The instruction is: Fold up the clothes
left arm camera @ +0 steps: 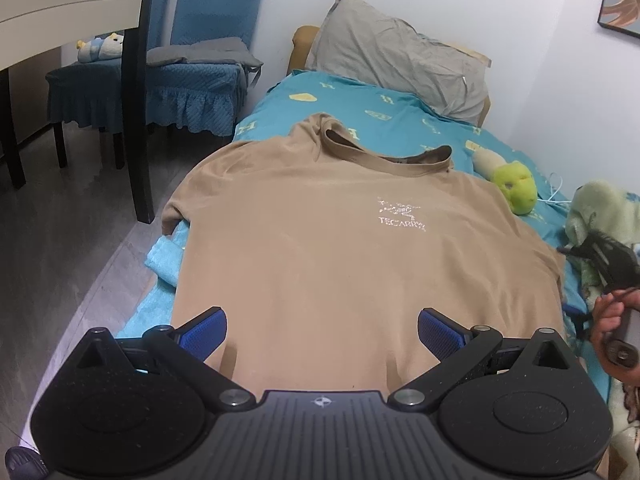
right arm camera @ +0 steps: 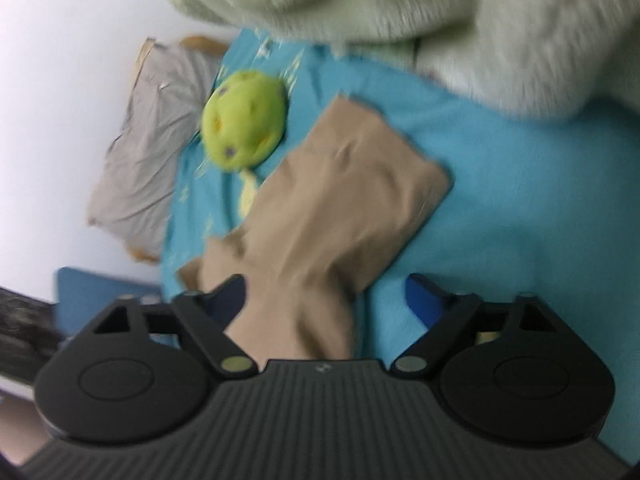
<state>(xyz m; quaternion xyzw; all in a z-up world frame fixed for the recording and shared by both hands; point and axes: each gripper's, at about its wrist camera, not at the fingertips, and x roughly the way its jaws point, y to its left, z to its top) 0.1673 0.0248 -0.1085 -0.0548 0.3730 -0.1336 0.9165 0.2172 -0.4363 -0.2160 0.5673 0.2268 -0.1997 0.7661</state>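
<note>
**Q:** Left wrist view: where does the garment lie, and how do the tools stand?

**A:** A tan short-sleeved cotton T-shirt (left arm camera: 340, 248) with a white chest logo lies front-up on the bed's turquoise patterned sheet (left arm camera: 360, 108), collar toward the grey pillow (left arm camera: 400, 60). The left hand-held gripper (left arm camera: 322, 334) hovers over the hem, blue pads (left arm camera: 202, 334) spread wide, holding nothing. In the blurred right wrist view, the right hand-held gripper (right arm camera: 326, 300) is likewise spread, over the shirt's sleeve (right arm camera: 344, 192), which lies flat near a lime-green plush toy (right arm camera: 244, 128).

**Q:** How should the step in hand be done well?

**A:** Judging by the layout, the sleeve fold seems next. Pinch a single edge of the sleeve, not the sheet beneath, lift low, and carry it inward across the chest, keeping the fold line straight. The fluffy pale-green blanket (right arm camera: 440, 12) close by could snag.
</note>
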